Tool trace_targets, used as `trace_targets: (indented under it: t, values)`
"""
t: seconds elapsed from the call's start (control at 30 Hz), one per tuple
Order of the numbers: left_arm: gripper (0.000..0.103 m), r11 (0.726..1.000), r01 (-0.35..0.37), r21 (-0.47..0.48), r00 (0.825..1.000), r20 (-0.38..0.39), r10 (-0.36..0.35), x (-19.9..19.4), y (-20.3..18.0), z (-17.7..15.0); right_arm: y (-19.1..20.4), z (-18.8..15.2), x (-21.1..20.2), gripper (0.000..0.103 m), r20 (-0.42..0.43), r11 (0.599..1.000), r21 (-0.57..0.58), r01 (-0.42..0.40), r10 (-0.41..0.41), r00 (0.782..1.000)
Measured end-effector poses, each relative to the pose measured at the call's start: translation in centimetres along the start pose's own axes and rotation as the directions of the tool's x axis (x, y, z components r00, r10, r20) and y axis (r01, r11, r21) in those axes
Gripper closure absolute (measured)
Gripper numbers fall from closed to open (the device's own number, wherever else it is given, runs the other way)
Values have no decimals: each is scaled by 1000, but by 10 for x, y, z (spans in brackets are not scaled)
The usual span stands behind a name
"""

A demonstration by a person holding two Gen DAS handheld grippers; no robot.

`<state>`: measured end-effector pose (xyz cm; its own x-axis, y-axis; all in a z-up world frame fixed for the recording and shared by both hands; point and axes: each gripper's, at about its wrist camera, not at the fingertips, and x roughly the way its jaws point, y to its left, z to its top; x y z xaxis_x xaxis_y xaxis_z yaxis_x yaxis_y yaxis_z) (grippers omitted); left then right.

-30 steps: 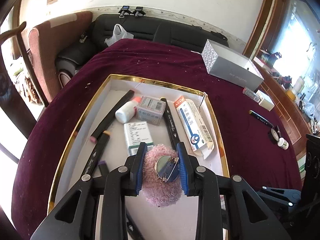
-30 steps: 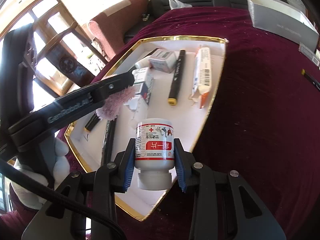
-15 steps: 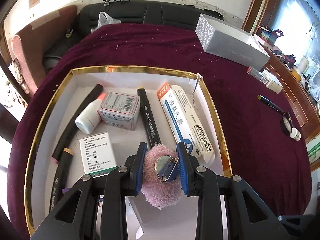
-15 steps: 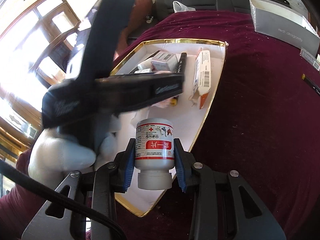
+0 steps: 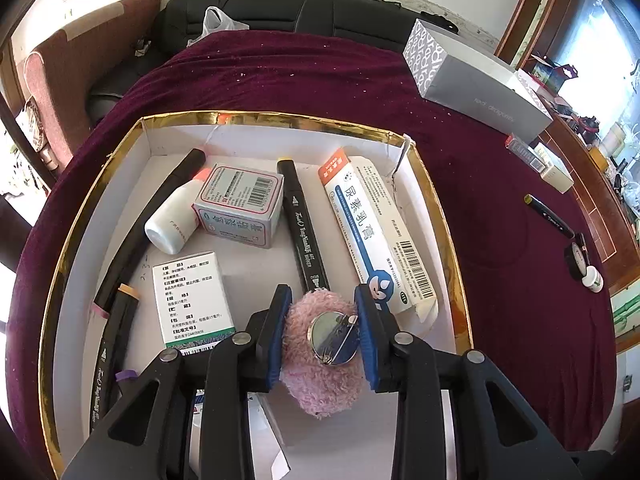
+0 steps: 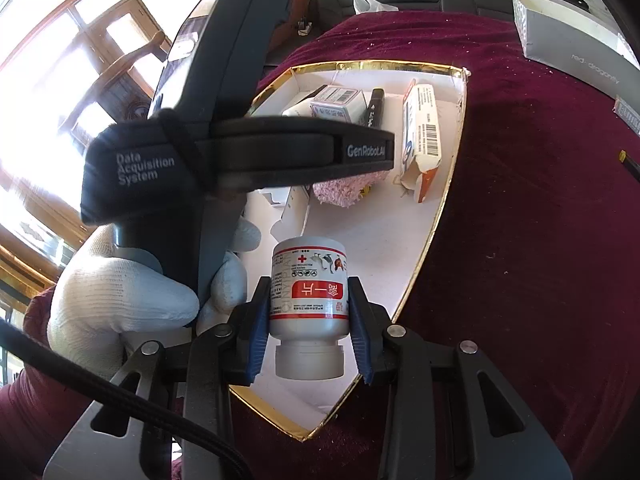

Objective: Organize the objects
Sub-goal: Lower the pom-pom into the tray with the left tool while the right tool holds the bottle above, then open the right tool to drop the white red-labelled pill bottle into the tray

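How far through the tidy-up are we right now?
Done: markers, boxes and a small bottle lie in the tray. In hand: left claw grips the pink brooch, right claw the pill bottle. Left: a pen and tape on the cloth.

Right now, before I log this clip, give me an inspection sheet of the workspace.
Surface: maroon tablecloth, scattered with pale crumbs.
Job's things: gold-rimmed box holding a long ointment carton, black marker, small white bottle, barcode carton, white leaflet carton.
Clutter: grey box, pen, small items at the table's right edge.
Grippers: left gripper shut on pink fluffy brooch; right gripper shut on medicine bottle, held cap towards camera.
Cables: black cable by the right gripper.
Surroundings: black sofa, windows.
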<state>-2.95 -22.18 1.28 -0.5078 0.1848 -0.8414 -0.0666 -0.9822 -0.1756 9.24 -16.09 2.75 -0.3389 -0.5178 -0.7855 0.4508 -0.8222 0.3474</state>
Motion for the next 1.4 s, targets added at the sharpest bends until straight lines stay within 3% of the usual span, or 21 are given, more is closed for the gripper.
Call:
trace_targets:
  t: [0.47,0.8,0.93,1.1,1.27,1.4]
  values:
    - [59,998,47,-44,998,55,-44,-20,9,4,0,2,7,69,-4,1000,7,10,-10,1000]
    - [48,996,72,-51,988,137,-64,-55,21,7,4,15,17,69,-18,995,-29,90,-91,996]
    - [48,992,116,-55,985,134,-108,-57,29,7,6,22,24,69,-23,993,-38,113,-114,993]
    - [48,963,245,-116,967,98,-234,-49,48,8,4,31,33,69,-28,992,-32,124,-125,992]
    - [48,904,383,-191,923,100,-370,-47,65,8,7,31,35,69,-33,992,-40,124,-125,992]
    - [45,891,407,-203,912,137,-386,-55,72,8,1,35,36,68,-28,995,-9,97,-97,995]
